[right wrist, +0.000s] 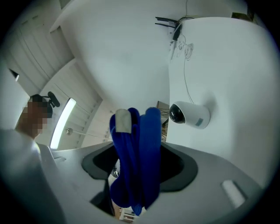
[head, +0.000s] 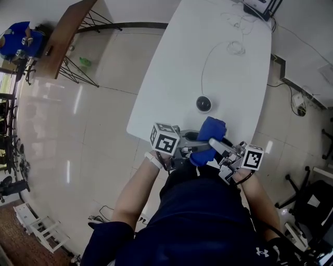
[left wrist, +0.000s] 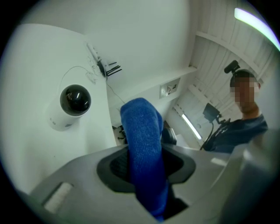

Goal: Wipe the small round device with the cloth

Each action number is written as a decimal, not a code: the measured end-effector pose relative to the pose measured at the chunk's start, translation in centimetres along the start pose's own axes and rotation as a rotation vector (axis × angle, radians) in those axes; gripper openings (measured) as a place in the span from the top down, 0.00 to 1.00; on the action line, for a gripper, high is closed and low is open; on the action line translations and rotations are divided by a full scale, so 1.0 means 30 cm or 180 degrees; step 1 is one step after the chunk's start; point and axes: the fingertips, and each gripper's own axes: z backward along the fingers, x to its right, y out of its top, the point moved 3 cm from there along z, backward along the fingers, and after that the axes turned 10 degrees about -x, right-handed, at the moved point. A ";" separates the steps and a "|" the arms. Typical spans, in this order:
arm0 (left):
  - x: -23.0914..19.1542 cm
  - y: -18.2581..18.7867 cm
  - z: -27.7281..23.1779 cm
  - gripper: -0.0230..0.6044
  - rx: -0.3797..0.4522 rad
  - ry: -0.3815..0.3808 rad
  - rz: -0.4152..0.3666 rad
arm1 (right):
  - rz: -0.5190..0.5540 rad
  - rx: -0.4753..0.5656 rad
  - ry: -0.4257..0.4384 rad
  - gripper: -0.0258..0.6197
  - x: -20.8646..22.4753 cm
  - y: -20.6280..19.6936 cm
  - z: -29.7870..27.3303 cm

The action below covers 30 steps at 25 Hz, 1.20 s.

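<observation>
The small round device (head: 204, 104), a white camera with a black dome, sits on the white table (head: 171, 78) near its front end; it also shows in the left gripper view (left wrist: 72, 107) and the right gripper view (right wrist: 190, 114). A blue cloth (head: 210, 130) hangs bunched between both grippers, just short of the device and above the table's front edge. My left gripper (head: 188, 144) is shut on the cloth (left wrist: 144, 144). My right gripper (head: 217, 146) stands open, with folds of the cloth (right wrist: 140, 153) and its white label (right wrist: 122, 120) loose between the jaws.
A thin white cable (head: 208, 57) runs from the device to a tangle and a black router (head: 263, 8) at the table's far end. A wooden side table (head: 65, 36) stands far left and an office chair (head: 312, 197) at the right. Tiled floor surrounds the table.
</observation>
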 end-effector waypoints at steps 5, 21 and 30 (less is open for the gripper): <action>-0.073 -0.045 0.017 0.64 -0.0046 0.0257 0.0349 | 0.0463 -0.0102 -0.0448 0.60 0.013 0.010 0.006; -0.070 -0.048 0.040 0.71 0.0105 0.0240 0.0323 | 0.0480 -0.0168 -0.0650 0.74 0.034 0.051 0.005; -0.147 -0.010 0.173 0.54 0.0606 0.1224 0.0026 | 0.2233 -0.0242 -0.1846 0.75 0.038 0.173 -0.042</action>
